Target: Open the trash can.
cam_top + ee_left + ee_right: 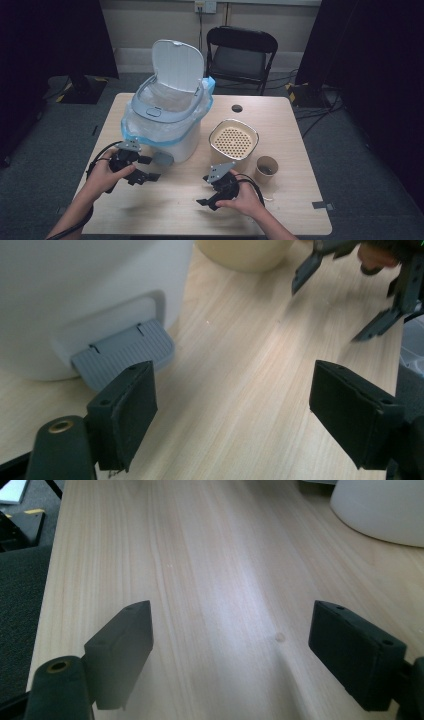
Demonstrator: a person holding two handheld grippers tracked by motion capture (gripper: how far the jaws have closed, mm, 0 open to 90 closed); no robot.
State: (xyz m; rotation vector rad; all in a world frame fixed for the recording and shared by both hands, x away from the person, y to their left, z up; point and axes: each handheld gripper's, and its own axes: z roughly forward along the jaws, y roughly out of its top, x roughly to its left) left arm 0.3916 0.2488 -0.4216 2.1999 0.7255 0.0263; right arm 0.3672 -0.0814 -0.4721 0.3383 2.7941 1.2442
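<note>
both tools idle low over the table (165, 200), left tool (145, 169) spread wide, empty, grey pedal (125, 354) of the lined white bin (167, 112) just ahead of its jaw; right tool (206, 204) wide, empty; lid is up, bin looks empty; likely next: fetch the paper cup (266, 167) beyond the right tool, contents unclear; strainer bowl (233, 139) looks empty

Open-lid bin (167, 117), L gripper (145, 172) near pedal (162, 159)

Matt white plastic bin (172, 142), ribbed pedal (125, 354)
</note>
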